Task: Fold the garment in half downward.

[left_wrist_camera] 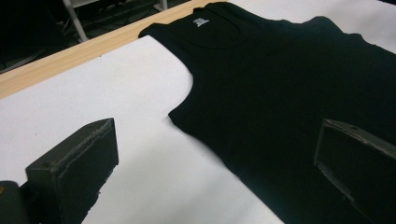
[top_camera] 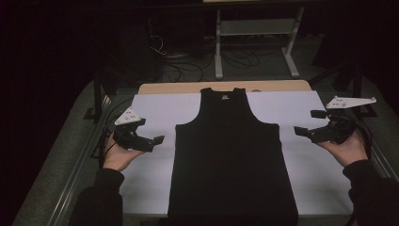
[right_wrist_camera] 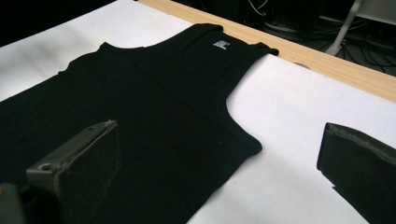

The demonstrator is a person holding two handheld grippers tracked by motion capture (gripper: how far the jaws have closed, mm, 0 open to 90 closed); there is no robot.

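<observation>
I hold my left gripper (top_camera: 149, 139) and my right gripper (top_camera: 308, 126) off either flank of the black tank top (top_camera: 231, 155), both above the white sheet (top_camera: 150, 110) that covers the surface (top_camera: 160, 87). Both grippers stand with jaws wide apart and nothing between them; neither touches the cloth.

The tank top lies flat and spread between my two grippers, its long axis running straight away from me: hem toward my body, neck and straps at the far end, a small white label (top_camera: 225, 97) showing inside the neckline. From my left gripper the garment lies inward, to its right, with the near armhole (left_wrist_camera: 184, 100) ahead of the jaws and the side seam just beyond the inner jaw. From my right gripper it lies inward the other way, the armhole on that side (right_wrist_camera: 236, 119) ahead and the body of the shirt under the inner jaw's line of sight.

Both grippers sit about level with the chest, near the side edges. Each is about equally close to its own edge, so I judge neither hand has the advantage; a two-handed pinch at the side edges or shoulders looks like the natural next move.

No containers are on the surface.
</observation>
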